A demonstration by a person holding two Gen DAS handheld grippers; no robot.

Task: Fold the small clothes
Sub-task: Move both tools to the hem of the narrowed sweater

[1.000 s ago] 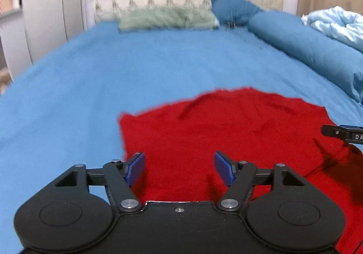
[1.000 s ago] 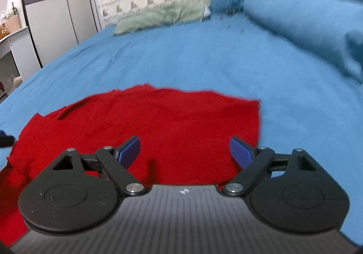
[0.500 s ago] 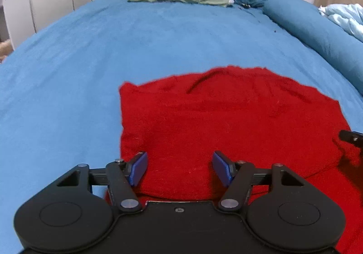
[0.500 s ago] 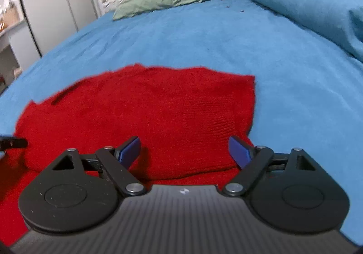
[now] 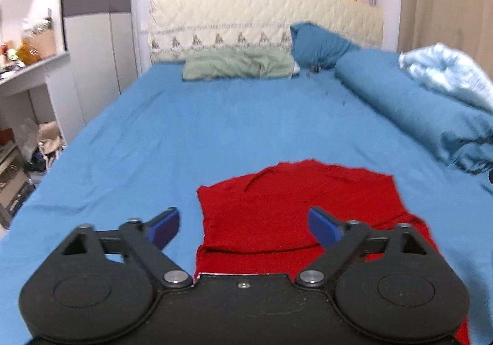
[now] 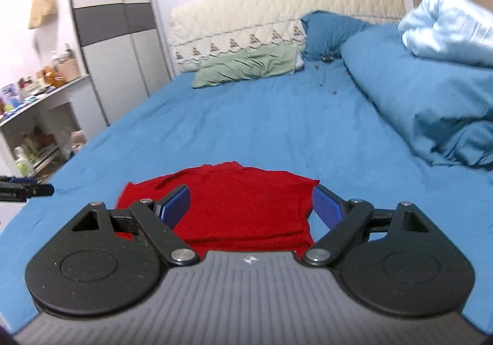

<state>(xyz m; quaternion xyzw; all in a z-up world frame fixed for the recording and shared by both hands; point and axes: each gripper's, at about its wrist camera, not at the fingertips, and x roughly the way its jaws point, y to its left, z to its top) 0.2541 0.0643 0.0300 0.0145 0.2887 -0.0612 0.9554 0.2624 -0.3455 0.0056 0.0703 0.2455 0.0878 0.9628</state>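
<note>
Two grippers are hanging above the bed (image 5: 246, 135), both with jaws spread wide and gripping nothing. Left gripper (image 5: 243, 226) is looking down on the red garment (image 5: 292, 206), which is lying flat on the sheet with a folded layer on top. Right gripper (image 6: 251, 206) is framing the same garment (image 6: 240, 206) at 12 o'clock. Pillow (image 5: 240, 66) is lying by the headboard.

Both claws have pulled back and up — the left claw (image 5: 243, 226) now spread wider — from the red garment (image 5: 295, 209).
</note>
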